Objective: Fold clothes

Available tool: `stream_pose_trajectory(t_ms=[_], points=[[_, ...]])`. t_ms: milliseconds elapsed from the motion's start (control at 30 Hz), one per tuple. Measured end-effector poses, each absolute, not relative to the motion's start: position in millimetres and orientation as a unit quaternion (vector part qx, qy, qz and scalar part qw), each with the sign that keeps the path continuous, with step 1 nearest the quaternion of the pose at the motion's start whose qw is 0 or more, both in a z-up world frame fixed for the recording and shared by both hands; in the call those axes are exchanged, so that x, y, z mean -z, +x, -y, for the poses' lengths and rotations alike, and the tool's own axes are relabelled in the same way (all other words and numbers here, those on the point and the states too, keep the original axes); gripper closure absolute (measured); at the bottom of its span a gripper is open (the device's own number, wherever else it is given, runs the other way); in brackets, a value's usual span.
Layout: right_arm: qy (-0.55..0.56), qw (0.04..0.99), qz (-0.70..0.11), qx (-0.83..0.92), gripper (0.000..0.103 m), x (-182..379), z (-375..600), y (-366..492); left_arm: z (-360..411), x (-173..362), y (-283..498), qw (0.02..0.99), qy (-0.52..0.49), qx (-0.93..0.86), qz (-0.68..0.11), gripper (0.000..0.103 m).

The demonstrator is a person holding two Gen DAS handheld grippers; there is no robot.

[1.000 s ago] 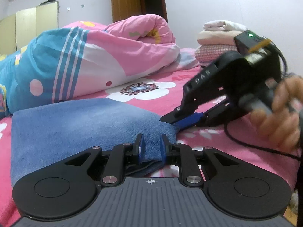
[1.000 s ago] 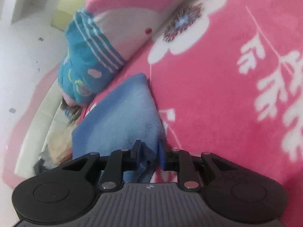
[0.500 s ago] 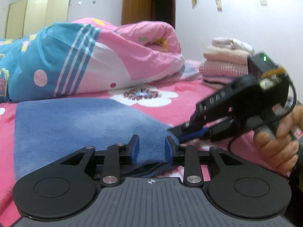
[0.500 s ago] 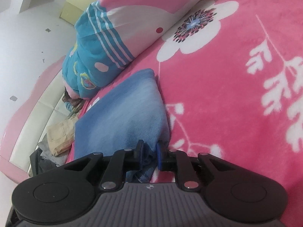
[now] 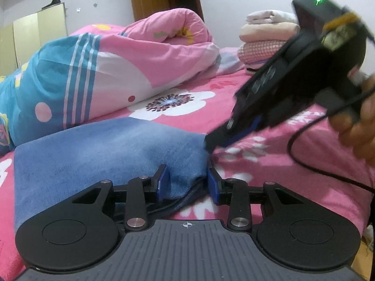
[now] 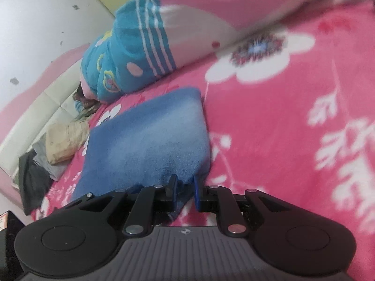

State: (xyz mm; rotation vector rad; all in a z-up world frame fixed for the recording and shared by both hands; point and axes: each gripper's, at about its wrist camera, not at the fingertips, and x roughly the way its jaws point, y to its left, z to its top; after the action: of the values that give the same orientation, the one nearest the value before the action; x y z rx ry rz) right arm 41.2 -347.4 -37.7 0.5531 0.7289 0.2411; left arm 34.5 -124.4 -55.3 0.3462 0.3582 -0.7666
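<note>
A folded blue cloth (image 5: pixel 105 149) lies flat on the pink flowered bedspread (image 5: pixel 269 171). My left gripper (image 5: pixel 187 183) is open at the cloth's near right corner, which still lies between its spread fingers. My right gripper (image 5: pixel 211 140) comes in from the right, held by a hand (image 5: pixel 361 126), with its tip at the cloth's right edge. In the right wrist view the fingers of the right gripper (image 6: pixel 185 190) stand close together with a corner of the blue cloth (image 6: pixel 150 140) pinched between them.
A rolled pink and blue quilt (image 5: pixel 93 75) lies along the far side of the bed. A stack of folded clothes (image 5: pixel 267 35) stands at the back right. Loose clothes (image 6: pixel 63 142) are heaped by the headboard. A black cable (image 5: pixel 304 159) trails across the bedspread (image 6: pixel 281 117).
My left gripper's fingers have spread apart and let go of the cloth corner. The right gripper has tilted upward and shifted along the cloth's edge, fingers still close together.
</note>
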Motion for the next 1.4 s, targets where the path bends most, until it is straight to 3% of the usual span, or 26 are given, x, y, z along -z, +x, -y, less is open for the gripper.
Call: stream_pose_trajectory(t_ms=[267,500,733,967,1100,1400], points=[[0.207,0.902,-0.350,-0.144,0.088,43,325,48,121,56,34,0.893,0.167,0.379,-0.179,0.068],[0.265,0.887,-0.342,-0.162,0.088,55,340,42,87,35,39,0.899,0.088,0.393,-0.172,0.068],[0.266,0.887,-0.344,-0.156,0.087,54,340,42,122,48,41,0.905,0.160,0.351,-0.179,0.068],[0.168,0.929,-0.299,-0.138,0.086,14,328,33,131,34,46,0.901,0.177,0.324,-0.228,0.068],[0.163,0.924,-0.317,-0.140,0.086,39,326,45,140,28,49,0.897,0.181,0.306,-0.262,0.068],[0.231,0.914,-0.300,-0.144,0.086,34,353,52,149,22,55,0.894,0.180,0.278,-0.304,0.068]])
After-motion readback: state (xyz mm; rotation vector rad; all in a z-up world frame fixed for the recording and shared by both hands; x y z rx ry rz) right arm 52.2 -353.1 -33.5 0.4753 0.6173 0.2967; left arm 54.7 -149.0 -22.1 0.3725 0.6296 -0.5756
